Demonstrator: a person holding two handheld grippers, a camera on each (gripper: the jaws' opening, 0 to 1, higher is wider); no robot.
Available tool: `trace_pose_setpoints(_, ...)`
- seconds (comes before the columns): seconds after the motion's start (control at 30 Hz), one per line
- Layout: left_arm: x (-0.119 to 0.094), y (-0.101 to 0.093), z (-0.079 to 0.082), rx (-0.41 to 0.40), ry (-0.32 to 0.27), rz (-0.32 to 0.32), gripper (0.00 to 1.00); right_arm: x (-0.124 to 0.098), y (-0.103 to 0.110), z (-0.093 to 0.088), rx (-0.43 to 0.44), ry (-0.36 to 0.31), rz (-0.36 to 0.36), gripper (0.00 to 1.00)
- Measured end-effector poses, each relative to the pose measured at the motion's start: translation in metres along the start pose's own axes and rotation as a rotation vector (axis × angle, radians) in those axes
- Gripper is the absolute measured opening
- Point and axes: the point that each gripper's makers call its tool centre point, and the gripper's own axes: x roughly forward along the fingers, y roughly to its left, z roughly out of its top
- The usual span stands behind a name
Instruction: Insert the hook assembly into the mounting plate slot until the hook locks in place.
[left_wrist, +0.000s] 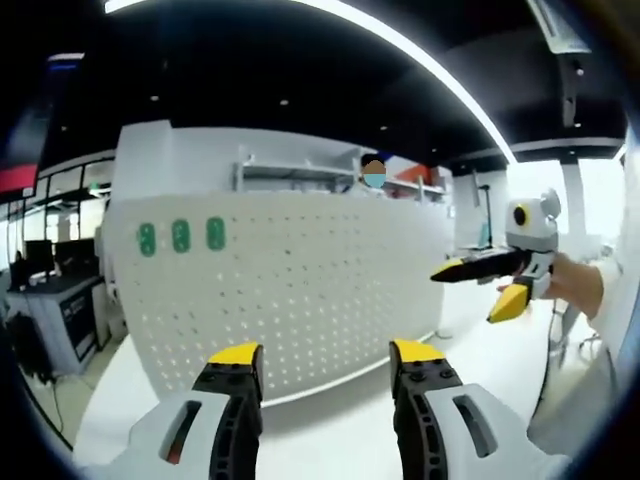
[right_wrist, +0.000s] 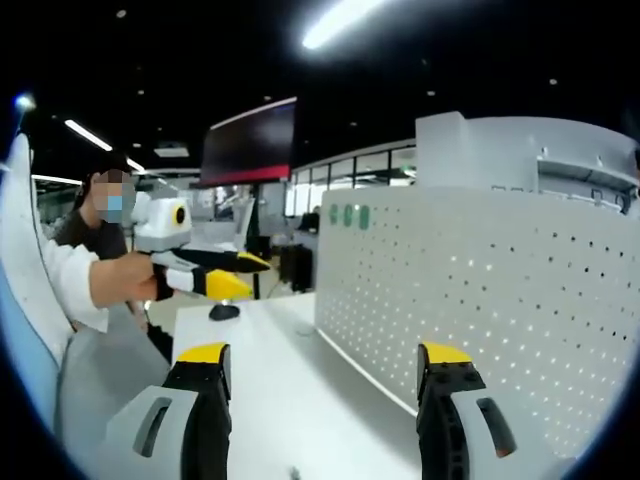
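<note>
Nothing looks begun: the left gripper (left_wrist: 327, 370) and right gripper (right_wrist: 325, 370) both gape empty before the pegboard (left_wrist: 300, 290) on the table (right_wrist: 260, 350).

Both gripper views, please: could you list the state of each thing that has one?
Left gripper: open, empty.
Right gripper: open, empty.
Pegboard: upright on the white table, holes bare near the grippers.
Green hooks: three, mounted side by side at the pegboard's upper corner.
</note>
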Motion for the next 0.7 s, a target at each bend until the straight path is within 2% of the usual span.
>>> trace_pose_setpoints(0.23, -0.008, -0.015, -0.004, -0.022, -0.007, -0.023, 0.52, -0.006, -0.003, -0.015, 0.011, 0.027, -0.011, 0.76)
trace_pose_setpoints(0.4, -0.007, -0.025, -0.016, -0.014, 0.017, -0.042, 0.52, -0.007, 0.001, -0.028, 0.022, 0.051, -0.002, 0.73)
trace_pose_setpoints(0.53, -0.005, -0.029, -0.024, -0.023, 0.032, -0.055, 0.52, -0.009, 0.003, -0.032, 0.024, 0.052, 0.003, 0.72)
trace_pose_setpoints(0.7, -0.005, -0.030, -0.027, -0.023, 0.028, -0.063, 0.52, -0.010, 0.002, -0.039, 0.026, 0.046, 0.009, 0.67)
